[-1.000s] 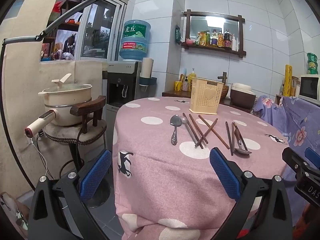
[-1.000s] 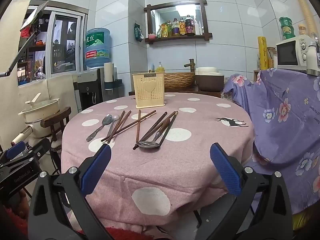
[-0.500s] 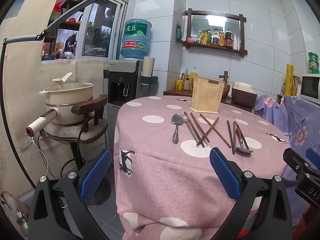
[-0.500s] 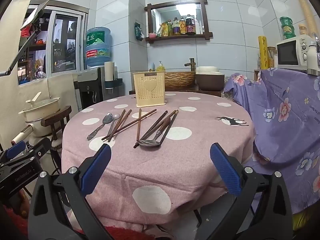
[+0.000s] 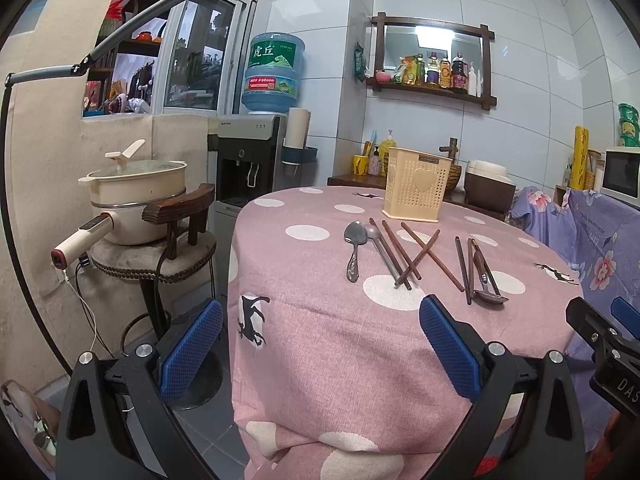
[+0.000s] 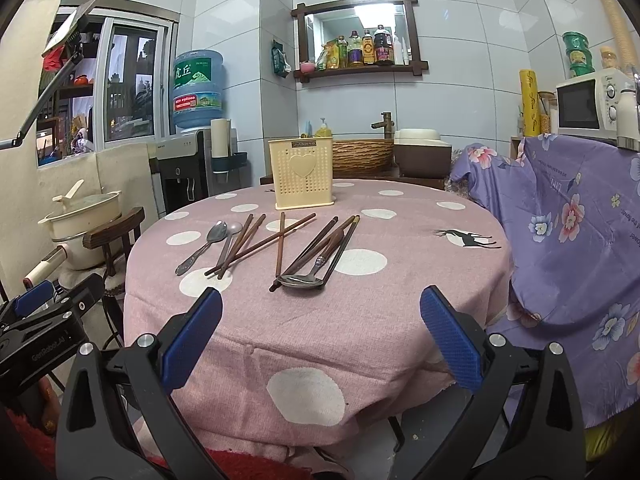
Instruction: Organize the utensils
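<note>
I hold my left hand-held gripper [image 5: 320, 344] off the near edge of the counter [image 5: 360, 360], its blue pads spread wide with nothing between them. My right hand-held gripper [image 6: 320, 332] hangs at the same near edge, also spread wide and empty.

Taking the holder [image 6: 303, 173] as the landmark: it stands upright at the far side of the counter, cream and perforated, with a heart on its front. All the utensils lie flat on the pink dotted cloth on my side of it, none inside it as far as I can see, though its interior is hidden from both views.

Nearest me, well in front of the holder and a little to its right, lies the dark spoon [image 6: 302, 281], bowl toward me, its handle running back among the dark chopsticks [image 6: 320, 246]. In front of the holder, a crossed pair of brown chopsticks [image 6: 276, 238] lies closer to it. In front and to the left lie two more brown sticks [image 6: 240, 246], touching a steel spoon [image 6: 232, 236], and just beside that, farthest left, the patterned spoon [image 6: 208, 242].

Behind the holder, off the counter, stands a woven basket [image 6: 362, 155].
</note>
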The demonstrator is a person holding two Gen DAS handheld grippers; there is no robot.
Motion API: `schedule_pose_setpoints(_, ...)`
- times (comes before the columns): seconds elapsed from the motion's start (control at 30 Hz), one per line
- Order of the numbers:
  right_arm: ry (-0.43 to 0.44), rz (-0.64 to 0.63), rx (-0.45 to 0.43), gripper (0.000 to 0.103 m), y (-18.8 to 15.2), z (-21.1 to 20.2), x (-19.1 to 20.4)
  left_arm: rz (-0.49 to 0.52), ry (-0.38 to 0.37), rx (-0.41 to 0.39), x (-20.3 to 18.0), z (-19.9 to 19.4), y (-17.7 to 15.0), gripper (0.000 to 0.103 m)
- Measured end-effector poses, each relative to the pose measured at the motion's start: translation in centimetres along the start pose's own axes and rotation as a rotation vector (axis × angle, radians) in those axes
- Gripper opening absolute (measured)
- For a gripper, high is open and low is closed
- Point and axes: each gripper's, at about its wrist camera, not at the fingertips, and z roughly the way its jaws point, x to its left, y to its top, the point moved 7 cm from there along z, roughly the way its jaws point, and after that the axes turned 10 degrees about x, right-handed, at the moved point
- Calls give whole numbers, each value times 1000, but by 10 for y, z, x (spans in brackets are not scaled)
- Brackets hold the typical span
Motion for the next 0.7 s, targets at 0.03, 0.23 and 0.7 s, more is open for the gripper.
schedule_pose_setpoints(0.03,0,-2,-1,98,1,-1,-1,0,-1,-1,0,0,0,98)
schedule_pose_setpoints(0.23,0,-2,-1,98,1,-1,-1,0,-1,-1,0,0,0,98)
schedule_pose_setpoints(0.7,1,-4,1,98,0,1,-1,-1,-1,1,1,1,0,98)
